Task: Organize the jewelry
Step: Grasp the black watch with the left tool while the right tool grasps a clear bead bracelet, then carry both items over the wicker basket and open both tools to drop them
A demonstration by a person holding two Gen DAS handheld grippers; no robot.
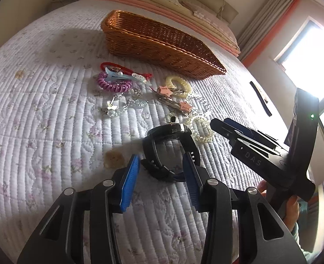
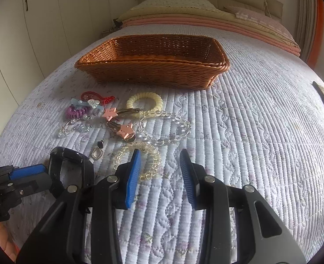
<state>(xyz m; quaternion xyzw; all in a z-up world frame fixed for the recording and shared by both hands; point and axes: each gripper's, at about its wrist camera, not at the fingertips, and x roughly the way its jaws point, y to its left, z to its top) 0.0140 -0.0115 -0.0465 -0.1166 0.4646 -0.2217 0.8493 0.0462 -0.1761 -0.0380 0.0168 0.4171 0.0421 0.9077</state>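
Left wrist: black watch (image 1: 169, 147) upright, strap-loop toward claw (image 1: 161, 167).

basket (image 2: 153, 66) behind jewelry pile (image 2: 126, 118), on bed (image 2: 250, 132)

The letters "DAS" stand in pale print on the black body of the right gripper (image 1: 218, 126), seen at the right of the left wrist view, just behind its fingers. In the right wrist view, a scrap of white lettering sits on the black body of the left gripper (image 2: 44, 171) at the near left edge; it is cut off and too blurred to read. No other text can be read.
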